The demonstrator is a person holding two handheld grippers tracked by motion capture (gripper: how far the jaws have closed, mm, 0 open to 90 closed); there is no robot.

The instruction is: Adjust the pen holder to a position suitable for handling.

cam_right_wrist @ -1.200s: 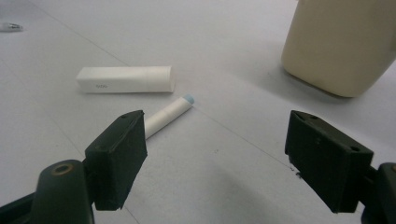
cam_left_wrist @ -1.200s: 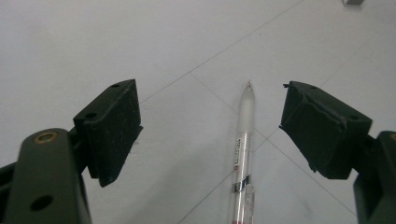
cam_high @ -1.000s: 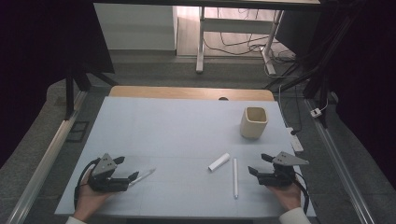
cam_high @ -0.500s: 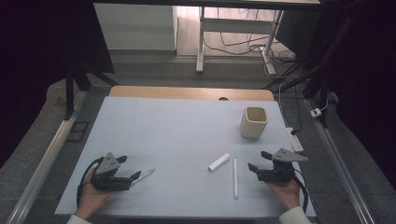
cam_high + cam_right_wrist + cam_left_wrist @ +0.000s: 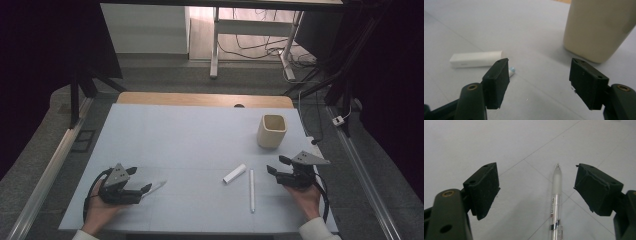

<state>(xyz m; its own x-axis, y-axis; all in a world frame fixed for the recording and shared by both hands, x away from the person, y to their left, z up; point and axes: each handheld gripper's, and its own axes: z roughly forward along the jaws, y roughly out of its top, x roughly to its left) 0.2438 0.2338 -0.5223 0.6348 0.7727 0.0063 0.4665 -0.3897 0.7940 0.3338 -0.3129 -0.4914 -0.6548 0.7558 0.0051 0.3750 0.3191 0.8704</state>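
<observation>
Fingers (image 5: 484, 190) of the left gripper (image 5: 535, 187) stand wide apart on the table (image 5: 190, 140), a clear pen (image 5: 556, 200) lying flat between them, nearer the right-hand pad in the left gripper view and touched by neither. From the high view, that left gripper (image 5: 140, 181) rests low at the near left of the pale sheet, held by a hand (image 5: 97, 210), with the pen (image 5: 156, 187) poking out beyond its jaws toward the middle of the table.

The right gripper (image 5: 539, 82) is also open and holds nothing; its jaws have just been closing a little, with bare table between them. In its own view, a short white bar (image 5: 476, 59) lies beyond the left jaw, and the pale-blue tip of a stick (image 5: 511, 72) peeks out from behind that jaw. A cream cup (image 5: 599, 30) stands upright farther off, to the right.

Seen from above, the right gripper (image 5: 276, 166) sits at the near right in a hand (image 5: 305, 197) with a white cuff, jaws pointing left. The white stick (image 5: 251, 190) lies just beside it, running toward the near edge. The bar (image 5: 234, 173) lies at a slant close to the stick's far end. The cup (image 5: 272, 131) stands behind, well apart from both.
</observation>
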